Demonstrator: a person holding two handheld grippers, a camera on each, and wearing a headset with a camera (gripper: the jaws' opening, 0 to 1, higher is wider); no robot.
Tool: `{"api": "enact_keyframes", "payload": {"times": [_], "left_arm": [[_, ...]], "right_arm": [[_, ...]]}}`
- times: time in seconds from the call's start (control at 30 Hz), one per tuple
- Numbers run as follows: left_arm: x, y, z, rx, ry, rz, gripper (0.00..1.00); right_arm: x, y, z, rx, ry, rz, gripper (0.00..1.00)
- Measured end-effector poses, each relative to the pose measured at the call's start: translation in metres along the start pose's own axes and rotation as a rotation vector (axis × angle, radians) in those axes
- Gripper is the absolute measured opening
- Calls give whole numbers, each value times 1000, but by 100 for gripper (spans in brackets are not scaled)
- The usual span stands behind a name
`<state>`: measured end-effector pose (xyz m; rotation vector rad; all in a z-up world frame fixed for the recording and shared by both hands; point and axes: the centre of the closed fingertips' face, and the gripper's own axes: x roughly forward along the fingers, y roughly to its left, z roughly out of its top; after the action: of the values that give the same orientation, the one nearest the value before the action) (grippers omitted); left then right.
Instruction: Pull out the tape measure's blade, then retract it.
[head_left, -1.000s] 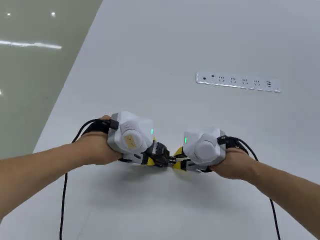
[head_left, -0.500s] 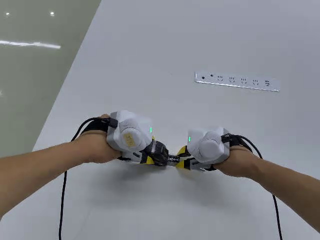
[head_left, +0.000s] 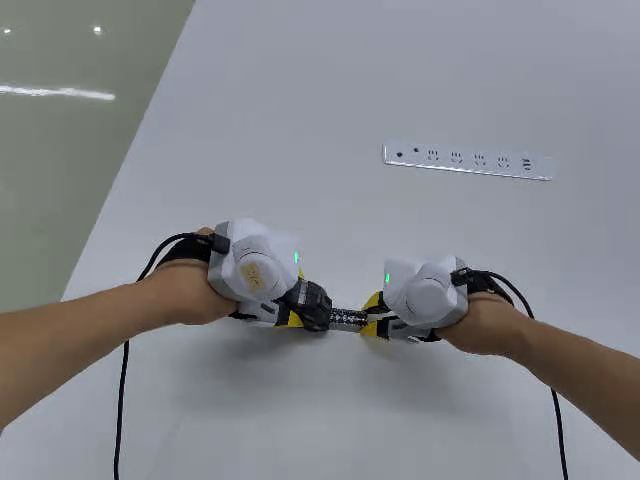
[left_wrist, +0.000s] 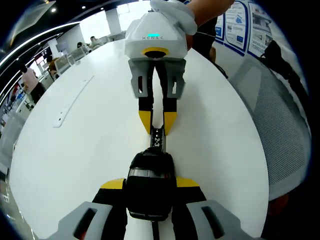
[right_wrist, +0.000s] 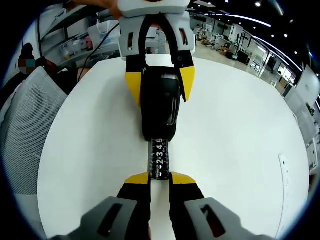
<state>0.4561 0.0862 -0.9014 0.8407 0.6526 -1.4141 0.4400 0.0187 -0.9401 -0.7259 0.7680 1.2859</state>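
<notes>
Head view: power strip (head_left: 466, 161) lies well beyond the tape measure (head_left: 312, 303).

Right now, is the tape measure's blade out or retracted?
Out, partly: a short numbered stretch of blade runs from the case, in the left claw, to the right claw.

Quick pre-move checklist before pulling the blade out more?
1. Left gripper clamped on the tape measure case: ok.
2. Right gripper pinching the blade at its end: ok.
3. Blade straight between the grippers, no twist: ok.
4. Pull path over the table: ok; the power strip lies well off the line.
5. Blade lock released: cannot tell.
</notes>
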Motion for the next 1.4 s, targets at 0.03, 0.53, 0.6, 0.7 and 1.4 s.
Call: {"api": "enact_keyframes", "payload": {"times": [0.03,0.53,0.6,0.7,1.4], "left_arm": [[0,0,0,-1,1,0,30],[1,0,0,-2,2,-1,30],[1,0,0,-3,4,-2,30],[1,0,0,-3,7,-3,30],[1,0,0,-3,12,-7,30]], "right_arm": [[0,0,-1,-1,-1,0,12],[-12,-1,-21,11,16,-11,12],[-14,-1,-23,19,17,-13,12],[-16,-1,-26,21,16,-16,12],[-34,-1,-49,40,29,-30,12]]}}
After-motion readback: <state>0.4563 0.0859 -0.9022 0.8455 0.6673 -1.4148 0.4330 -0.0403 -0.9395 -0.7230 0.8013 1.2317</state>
